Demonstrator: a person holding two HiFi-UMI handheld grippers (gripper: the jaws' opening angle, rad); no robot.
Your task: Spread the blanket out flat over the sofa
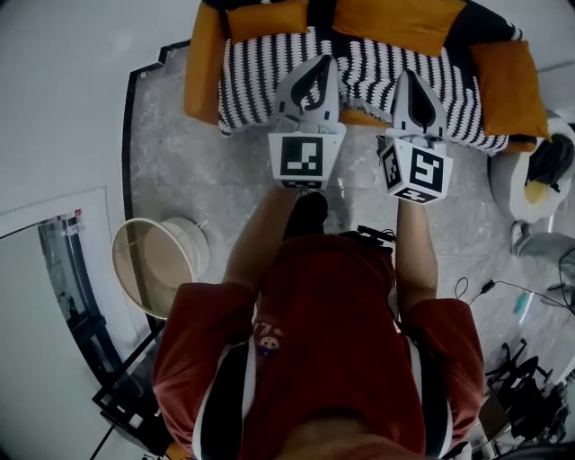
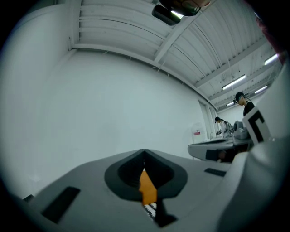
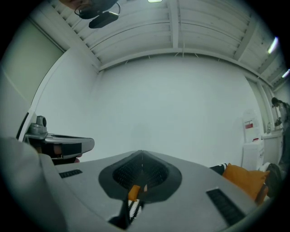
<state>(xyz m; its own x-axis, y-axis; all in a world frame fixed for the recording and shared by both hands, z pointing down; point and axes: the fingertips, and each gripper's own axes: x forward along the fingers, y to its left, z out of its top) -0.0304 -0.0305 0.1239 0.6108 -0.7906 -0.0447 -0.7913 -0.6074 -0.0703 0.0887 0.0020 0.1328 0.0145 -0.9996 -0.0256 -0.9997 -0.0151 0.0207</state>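
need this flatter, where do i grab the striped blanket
Take the striped blanket by its front hem, coming from the front of the sofa: that edge lies free along the seat, while the back edge meets the orange cushions.

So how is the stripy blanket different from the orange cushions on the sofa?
The blanket has black and white stripes; the orange cushions are plain. The blanket is one wide sheet lying across the seat; the cushions are two separate pieces up at the back. Both rest on the sofa.
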